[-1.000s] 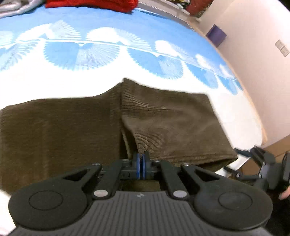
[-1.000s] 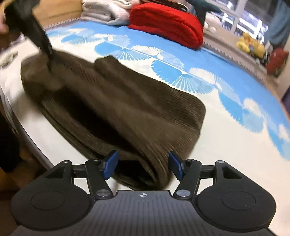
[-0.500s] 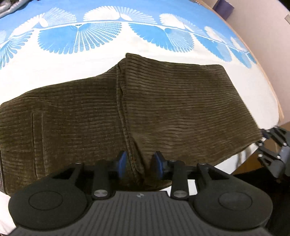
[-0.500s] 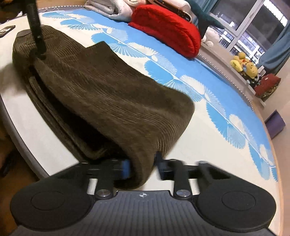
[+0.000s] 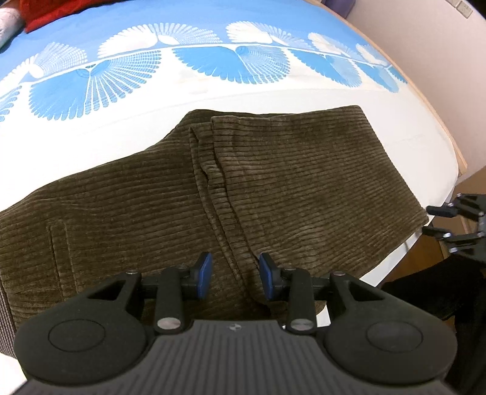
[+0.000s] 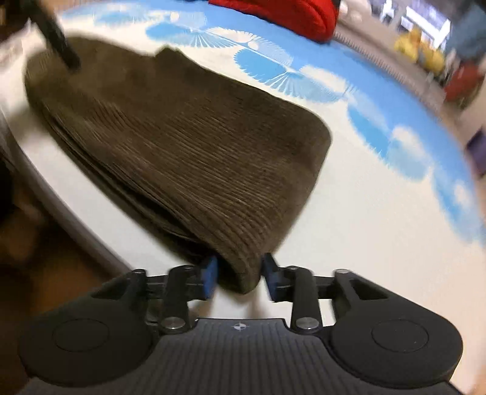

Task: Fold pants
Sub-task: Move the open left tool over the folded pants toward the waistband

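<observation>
1. Lying folded flat as dark olive-brown corduroy pants (image 5: 273, 188), ribs running crosswise.
2. Resting on the white part of a blue-and-white bedsheet (image 5: 91, 127), near the bed's front edge.
3. Showing a raised seam down the middle and a stitched pocket outline at the left.
4. Stacking in several layers, with the rounded folded end (image 6: 240, 273) sticking out at the near corner.

Home bedroom: patterned bed sheet (image 5: 212, 57), red pillow (image 6: 282, 12), window.

Both wrist cameras look steeply down, close over the bed (image 5: 273, 100) — sharing the pants (image 5: 303, 182).
</observation>
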Motion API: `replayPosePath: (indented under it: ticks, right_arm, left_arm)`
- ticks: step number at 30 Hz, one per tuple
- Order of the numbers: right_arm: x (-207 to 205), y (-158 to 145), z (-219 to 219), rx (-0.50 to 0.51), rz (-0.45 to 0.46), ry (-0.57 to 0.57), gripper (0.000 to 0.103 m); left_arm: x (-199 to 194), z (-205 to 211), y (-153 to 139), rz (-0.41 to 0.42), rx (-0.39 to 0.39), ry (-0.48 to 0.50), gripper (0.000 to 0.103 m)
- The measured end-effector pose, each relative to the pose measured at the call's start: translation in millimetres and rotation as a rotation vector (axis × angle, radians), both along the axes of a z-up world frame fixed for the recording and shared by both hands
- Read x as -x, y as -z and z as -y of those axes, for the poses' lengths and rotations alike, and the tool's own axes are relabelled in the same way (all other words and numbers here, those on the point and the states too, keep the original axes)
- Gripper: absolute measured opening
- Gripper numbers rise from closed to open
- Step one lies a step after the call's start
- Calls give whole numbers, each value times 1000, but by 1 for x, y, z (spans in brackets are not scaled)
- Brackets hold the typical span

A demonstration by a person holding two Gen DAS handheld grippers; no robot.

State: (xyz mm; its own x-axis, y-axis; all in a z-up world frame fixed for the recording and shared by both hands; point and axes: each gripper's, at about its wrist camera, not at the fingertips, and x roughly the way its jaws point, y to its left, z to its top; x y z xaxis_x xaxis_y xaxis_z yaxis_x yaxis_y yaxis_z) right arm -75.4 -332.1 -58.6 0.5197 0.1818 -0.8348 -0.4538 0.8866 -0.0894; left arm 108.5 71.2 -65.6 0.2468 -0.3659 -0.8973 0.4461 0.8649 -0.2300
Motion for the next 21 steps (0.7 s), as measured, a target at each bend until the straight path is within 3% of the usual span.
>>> replayPosePath:
  ticks: [4,6,10,13,18,20,21]
  right_arm:
    - [-5,-22,15,-208,39,54,37]
    - [-7,-24,13,-250,62,76,37]
    - [-24,-5,4,-219,40,135,37]
    - [-33,32,-6,-56,-72,124,38]
    - [-36,23,-4,-79,-64,172,38]
    - [-35,19,-9,-62,-34,174,38]
    - [-35,16,-12,-60,-9,174,38]
  left_arm:
    - [1,3,-1,3,-10,10,37]
    - [2,4,-2,6,-11,17,37]
    - [2,10,-2,9,-12,21,37]
    - [2,17,-2,11,-8,34,37]
    - [8,29,3,11,-14,102,37]
    - [13,39,16,-1,-56,162,37]
    - [17,45,27,-12,-113,195,37]
